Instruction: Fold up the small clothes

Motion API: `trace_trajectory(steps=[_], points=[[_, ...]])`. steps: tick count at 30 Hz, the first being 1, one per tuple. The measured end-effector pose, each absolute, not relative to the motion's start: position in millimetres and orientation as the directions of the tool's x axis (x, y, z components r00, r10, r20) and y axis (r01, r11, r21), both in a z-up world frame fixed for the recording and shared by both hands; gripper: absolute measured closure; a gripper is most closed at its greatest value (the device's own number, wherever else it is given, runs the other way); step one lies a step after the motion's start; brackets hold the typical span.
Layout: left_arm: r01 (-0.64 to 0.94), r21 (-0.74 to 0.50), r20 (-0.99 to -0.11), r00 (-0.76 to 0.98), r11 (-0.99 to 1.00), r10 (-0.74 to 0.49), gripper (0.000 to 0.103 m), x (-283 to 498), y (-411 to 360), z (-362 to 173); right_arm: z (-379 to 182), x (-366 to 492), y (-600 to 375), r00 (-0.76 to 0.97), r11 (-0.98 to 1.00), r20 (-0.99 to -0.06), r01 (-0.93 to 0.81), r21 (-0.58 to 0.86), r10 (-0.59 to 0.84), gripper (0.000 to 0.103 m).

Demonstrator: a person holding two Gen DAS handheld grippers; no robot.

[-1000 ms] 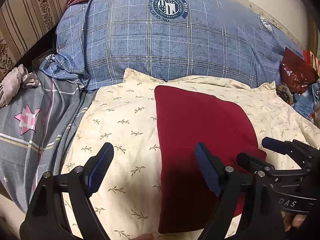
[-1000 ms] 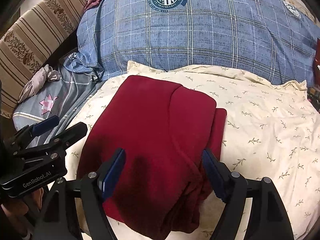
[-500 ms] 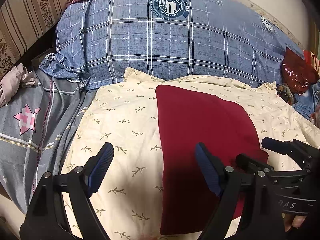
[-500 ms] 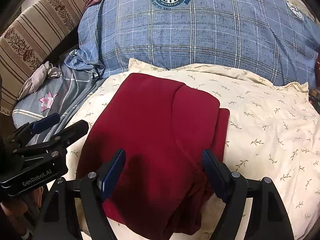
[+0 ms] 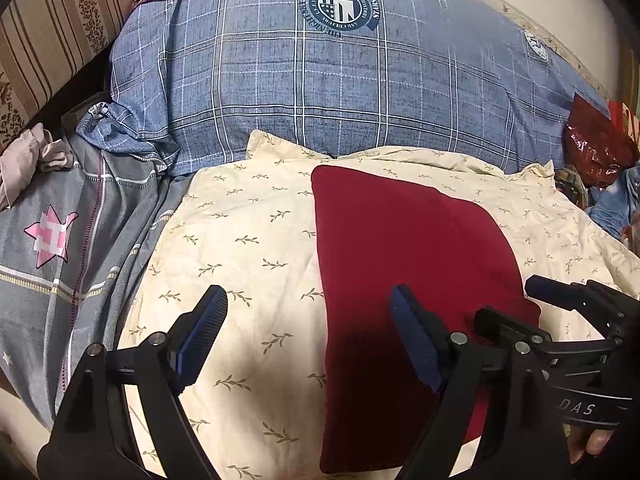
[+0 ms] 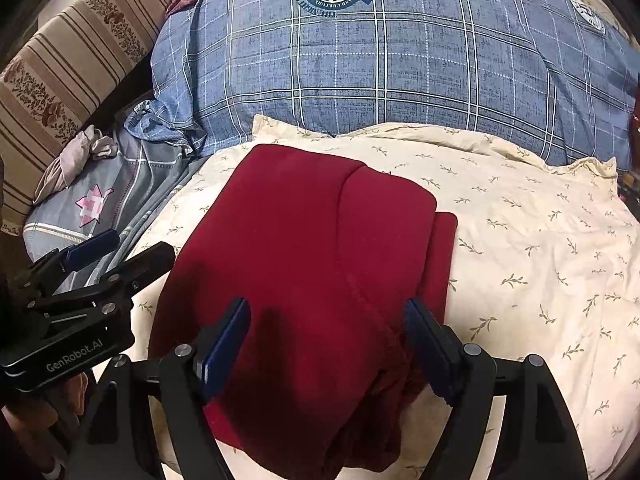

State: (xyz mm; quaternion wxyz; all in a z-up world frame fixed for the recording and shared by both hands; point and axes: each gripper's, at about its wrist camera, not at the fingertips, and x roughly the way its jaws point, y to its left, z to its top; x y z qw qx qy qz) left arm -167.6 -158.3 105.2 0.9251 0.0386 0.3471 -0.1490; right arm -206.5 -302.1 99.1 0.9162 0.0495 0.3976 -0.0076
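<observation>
Blue-padded jaws of the right gripper (image 6: 326, 340) are spread wide above the near end of the folded red garment (image 6: 304, 248), gripping nothing. Left gripper (image 5: 308, 334) is likewise spread, empty, straddling the garment's left edge. Garment lies flat on the cream leaf-print pillow (image 5: 248, 240). Behind the pillow: blue plaid cushion (image 5: 340, 80). Left of the pillow: grey sheet (image 5: 60, 248).
</observation>
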Motion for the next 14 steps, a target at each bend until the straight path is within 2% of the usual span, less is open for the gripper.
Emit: trace_trajectory(steps=[14], points=[[0.302,-0.056,-0.658,0.705,0.952,-0.263,0.020,-160.5,-151.1,101.7,97.9,-203.9,-308.3,0.683,0.993,-0.729,0.056,0.102,0.037,0.022]])
